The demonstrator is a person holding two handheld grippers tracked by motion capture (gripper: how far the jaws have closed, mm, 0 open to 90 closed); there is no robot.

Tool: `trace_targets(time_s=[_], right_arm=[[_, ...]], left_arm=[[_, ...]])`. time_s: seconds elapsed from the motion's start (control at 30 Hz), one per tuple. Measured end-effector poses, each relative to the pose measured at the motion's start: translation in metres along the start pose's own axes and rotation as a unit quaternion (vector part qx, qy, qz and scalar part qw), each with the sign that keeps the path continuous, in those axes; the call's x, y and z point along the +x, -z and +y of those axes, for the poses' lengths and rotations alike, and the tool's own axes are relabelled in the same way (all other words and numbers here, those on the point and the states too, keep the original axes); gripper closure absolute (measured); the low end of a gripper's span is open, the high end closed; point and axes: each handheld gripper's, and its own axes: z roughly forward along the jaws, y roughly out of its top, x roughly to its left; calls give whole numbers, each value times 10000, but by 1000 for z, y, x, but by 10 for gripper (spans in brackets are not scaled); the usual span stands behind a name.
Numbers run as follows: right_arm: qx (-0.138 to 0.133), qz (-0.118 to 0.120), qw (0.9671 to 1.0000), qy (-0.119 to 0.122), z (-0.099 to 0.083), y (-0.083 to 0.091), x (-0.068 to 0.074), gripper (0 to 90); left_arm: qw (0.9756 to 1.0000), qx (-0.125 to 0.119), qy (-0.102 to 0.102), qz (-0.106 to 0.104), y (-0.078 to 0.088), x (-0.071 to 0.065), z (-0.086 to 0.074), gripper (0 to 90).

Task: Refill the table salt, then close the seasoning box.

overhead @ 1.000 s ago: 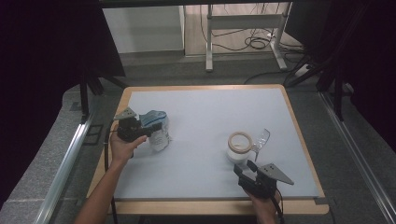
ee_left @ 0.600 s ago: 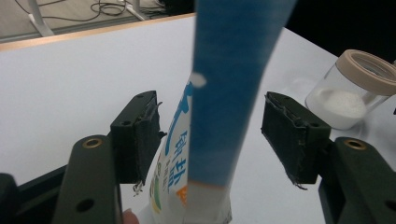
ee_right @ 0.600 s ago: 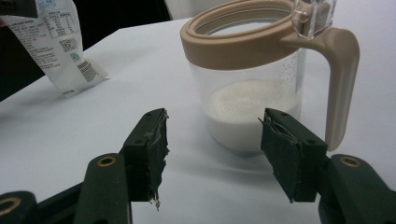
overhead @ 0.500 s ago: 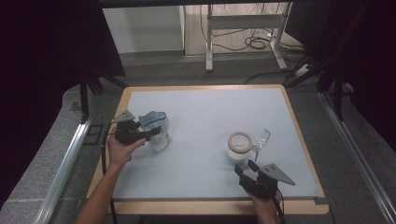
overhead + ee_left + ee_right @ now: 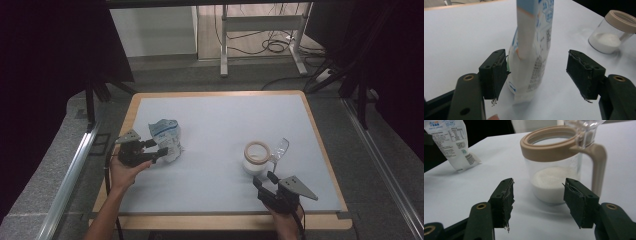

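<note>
The soft bag (image 5: 531, 50) stands between the left tool's (image 5: 537, 72) spread jaws on the surface (image 5: 220, 120) — likely light and crumply, best pinched low. The right tool (image 5: 537, 200), open, faces the rigid jar (image 5: 556, 170).

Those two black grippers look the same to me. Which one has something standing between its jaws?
The left gripper: the white and blue printed pouch stands between its open jaws. The right gripper is open too, short of the clear jar with the tan rim.

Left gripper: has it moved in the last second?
Yes. The left gripper has backed toward the table's near-left edge, its jaws open around the bag.
</note>
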Motion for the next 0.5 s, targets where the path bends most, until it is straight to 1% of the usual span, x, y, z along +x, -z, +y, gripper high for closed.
trace_targets(time_s=[0.03,0.07,0.1,0.13,0.2,0.27,0.37,0.43,0.5], right_arm=[[-39,-27,10000,7,1,3,-1,443],[-99,-52,9999,28,2,6,-2,472],[-167,-52,9998,45,3,10,-3,497],[-231,-83,9997,86,5,14,-4,534],[-384,-184,9989,175,8,21,-5,626],[-504,-277,9980,255,13,27,-9,733],[-629,-312,9973,199,23,32,-19,854],[-713,-356,9967,180,31,32,-25,893],[-761,-413,9961,170,39,31,-30,898]], left_arm=[[10000,1,7,16,0,0,-2,315],[10000,56,-4,-3,-1,0,-2,318],[9999,102,-32,23,-1,-1,-2,314],[9999,86,-42,41,0,-1,-3,312],[10000,92,-32,0,0,-2,-3,311],[9999,119,-64,0,0,-3,-5,308],[9999,121,-65,-5,-1,-4,-6,306],[9999,136,-70,-21,-1,-5,-6,306],[9999,142,-98,-3,-1,-7,-7,305]])
